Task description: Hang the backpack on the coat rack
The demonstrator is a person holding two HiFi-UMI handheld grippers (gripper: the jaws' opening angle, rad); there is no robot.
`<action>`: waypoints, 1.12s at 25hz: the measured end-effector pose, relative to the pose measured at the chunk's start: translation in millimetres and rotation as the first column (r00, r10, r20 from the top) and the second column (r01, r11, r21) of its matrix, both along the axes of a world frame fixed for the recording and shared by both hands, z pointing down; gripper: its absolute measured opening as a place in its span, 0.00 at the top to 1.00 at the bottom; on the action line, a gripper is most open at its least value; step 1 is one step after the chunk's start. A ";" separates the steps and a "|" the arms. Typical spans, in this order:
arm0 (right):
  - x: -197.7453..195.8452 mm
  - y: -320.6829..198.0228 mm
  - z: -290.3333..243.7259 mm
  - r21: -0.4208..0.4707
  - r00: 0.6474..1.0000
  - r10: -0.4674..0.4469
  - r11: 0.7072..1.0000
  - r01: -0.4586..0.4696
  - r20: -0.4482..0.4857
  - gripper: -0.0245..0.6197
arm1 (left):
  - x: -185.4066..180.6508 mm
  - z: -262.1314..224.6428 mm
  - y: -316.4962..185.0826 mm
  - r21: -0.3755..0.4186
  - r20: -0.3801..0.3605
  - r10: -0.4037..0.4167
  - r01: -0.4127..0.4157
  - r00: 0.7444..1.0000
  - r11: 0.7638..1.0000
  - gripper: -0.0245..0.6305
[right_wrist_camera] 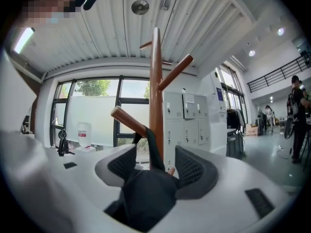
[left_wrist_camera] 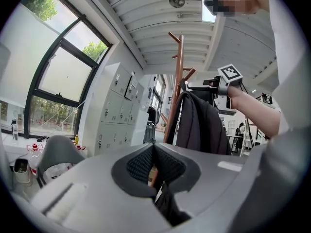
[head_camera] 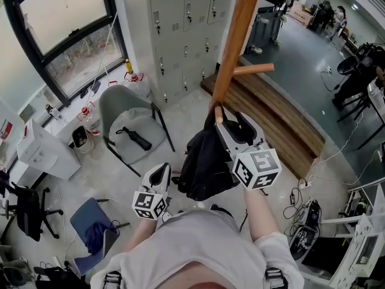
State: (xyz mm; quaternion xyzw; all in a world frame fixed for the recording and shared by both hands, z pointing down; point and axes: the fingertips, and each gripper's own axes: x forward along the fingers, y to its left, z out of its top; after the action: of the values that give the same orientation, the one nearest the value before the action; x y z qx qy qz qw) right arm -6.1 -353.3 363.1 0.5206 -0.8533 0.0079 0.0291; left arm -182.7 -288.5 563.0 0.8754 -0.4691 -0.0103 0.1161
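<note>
The wooden coat rack (head_camera: 231, 47) rises just ahead of me. The black backpack (head_camera: 204, 161) hangs beside its pole, its top loop (right_wrist_camera: 148, 144) lying over a slanted peg (right_wrist_camera: 127, 122). My right gripper (head_camera: 231, 120) is at the backpack's top. Its jaws stand open, the loop and the bag's top (right_wrist_camera: 146, 193) between the pads without being pressed. My left gripper (head_camera: 161, 170) sits lower, to the left of the bag. Its pads (left_wrist_camera: 141, 165) meet at the tips, and a dark scrap shows low between the jaws. In the left gripper view the backpack (left_wrist_camera: 199, 125) hangs against the rack (left_wrist_camera: 178, 81).
A grey chair (head_camera: 129, 125) with a black folded umbrella (head_camera: 133, 138) stands left of the rack. Grey lockers (head_camera: 186, 29) are behind it, and a low wooden platform (head_camera: 283, 113) lies to the right. A blue chair (head_camera: 90, 221) is near left; cables and gear (head_camera: 307, 215) lie at right.
</note>
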 end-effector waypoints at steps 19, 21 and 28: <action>33.2 53.3 66.5 -0.044 0.986 0.071 0.997 -0.065 0.148 0.63 | -0.3 -16.8 15.1 0.032 0.000 -0.014 0.014 1.000 0.999 0.95; 35.2 59.5 67.6 -0.031 0.985 0.087 0.996 -0.083 0.152 0.69 | 0.8 -18.1 15.5 0.038 0.000 -0.012 0.012 1.000 0.999 0.95; 40.8 83.4 75.1 -0.019 0.981 0.123 0.992 -0.122 0.152 0.91 | 4.8 -23.0 16.8 0.047 0.005 -0.007 0.007 1.000 0.999 0.95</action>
State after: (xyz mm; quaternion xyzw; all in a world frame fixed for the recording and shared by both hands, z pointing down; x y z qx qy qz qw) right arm 34.7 -269.9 438.2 0.5700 -0.8192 0.0535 -0.0344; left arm -177.9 -271.7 539.9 0.8763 -0.4721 -0.0197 0.0943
